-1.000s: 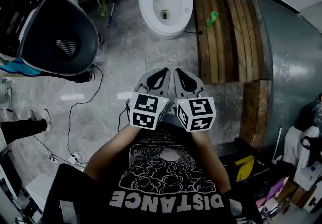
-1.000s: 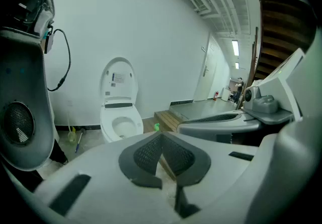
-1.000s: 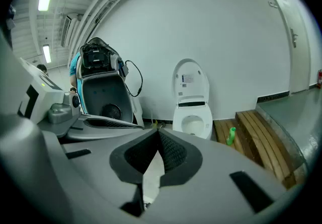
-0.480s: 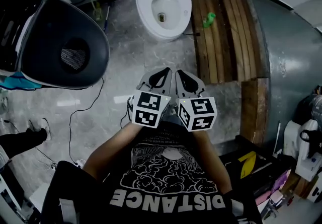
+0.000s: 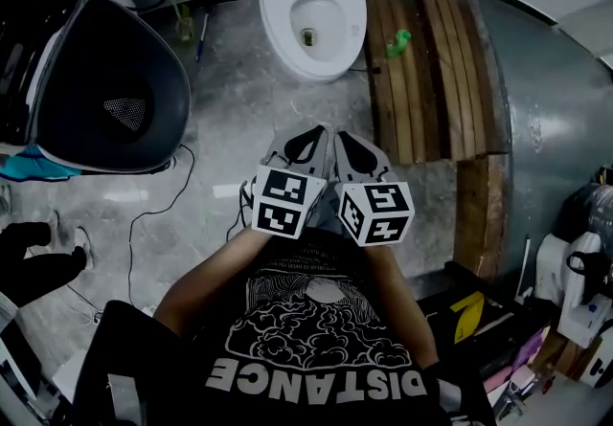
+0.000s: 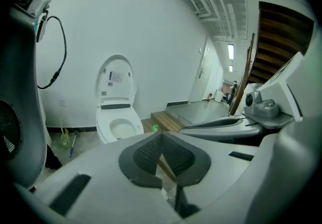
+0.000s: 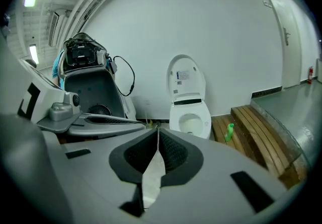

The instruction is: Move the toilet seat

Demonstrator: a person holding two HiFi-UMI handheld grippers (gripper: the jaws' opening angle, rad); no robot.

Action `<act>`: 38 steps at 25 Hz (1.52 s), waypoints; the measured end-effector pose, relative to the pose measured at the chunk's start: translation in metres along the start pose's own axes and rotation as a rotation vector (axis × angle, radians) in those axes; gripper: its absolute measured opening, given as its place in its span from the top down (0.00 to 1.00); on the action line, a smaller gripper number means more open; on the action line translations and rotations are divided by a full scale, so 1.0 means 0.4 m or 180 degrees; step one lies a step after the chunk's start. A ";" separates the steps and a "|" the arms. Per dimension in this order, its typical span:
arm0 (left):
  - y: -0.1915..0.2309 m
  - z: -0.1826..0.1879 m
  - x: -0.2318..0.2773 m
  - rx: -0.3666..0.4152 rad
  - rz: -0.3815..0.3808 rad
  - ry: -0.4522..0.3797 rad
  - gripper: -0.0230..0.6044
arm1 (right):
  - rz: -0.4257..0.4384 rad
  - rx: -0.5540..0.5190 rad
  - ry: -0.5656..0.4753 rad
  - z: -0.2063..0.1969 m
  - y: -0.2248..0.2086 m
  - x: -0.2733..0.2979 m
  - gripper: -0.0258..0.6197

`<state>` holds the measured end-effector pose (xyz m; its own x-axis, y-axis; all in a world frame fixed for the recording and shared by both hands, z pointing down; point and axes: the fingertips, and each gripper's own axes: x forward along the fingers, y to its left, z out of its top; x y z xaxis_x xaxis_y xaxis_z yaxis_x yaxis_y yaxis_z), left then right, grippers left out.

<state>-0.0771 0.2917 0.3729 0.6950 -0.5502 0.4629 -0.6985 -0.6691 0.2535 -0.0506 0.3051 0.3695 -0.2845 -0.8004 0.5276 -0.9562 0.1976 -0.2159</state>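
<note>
Left tongs point(image 5: 316, 134) and right tongs point(image 5: 341, 137) moved slightly forward toward the toilet point(image 5: 311, 17). A bystander's dark leg point(image 5: 34, 266) at the left edge of head view shifted lower.

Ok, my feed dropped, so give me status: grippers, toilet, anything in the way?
Left gripper and right gripper shut, empty. Toilet ahead, lid up, untouched. Floor between looks clear; green bottle off right on the boards.

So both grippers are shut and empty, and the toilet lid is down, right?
No, the toilet lid is up, standing upright, as the right gripper view shows. The left gripper and right gripper are indeed shut and empty.
</note>
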 end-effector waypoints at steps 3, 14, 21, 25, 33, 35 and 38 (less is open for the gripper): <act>-0.008 -0.002 0.018 -0.0015 0.0038 0.0017 0.94 | 0.0026 0.0032 0.0007 -0.002 -0.024 0.004 0.93; 0.026 0.046 0.167 -0.0126 0.0326 0.0106 0.94 | 0.0288 0.0069 0.0117 0.053 -0.157 0.111 0.93; 0.047 0.086 0.299 -0.0299 0.0441 0.0163 0.94 | 0.0435 0.0121 0.0241 0.096 -0.264 0.191 0.93; 0.073 0.102 0.385 -0.0502 0.0472 0.0150 0.94 | 0.0527 0.0190 0.0321 0.111 -0.322 0.248 0.93; 0.138 0.075 0.533 -0.0861 0.0646 0.0196 0.94 | 0.0800 0.0482 0.0533 0.089 -0.421 0.376 0.93; 0.162 0.063 0.568 -0.0966 0.0692 0.0156 0.94 | 0.0885 0.0586 0.0577 0.075 -0.447 0.416 0.93; 0.206 0.030 0.604 -0.1204 0.0761 0.0116 0.94 | 0.1008 0.0723 0.0637 0.048 -0.476 0.471 0.93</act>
<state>0.0354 0.0976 0.4955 0.5046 -0.6446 0.5743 -0.8567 -0.2918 0.4253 0.0793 0.1056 0.4942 -0.5902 -0.5906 0.5503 -0.7868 0.2682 -0.5559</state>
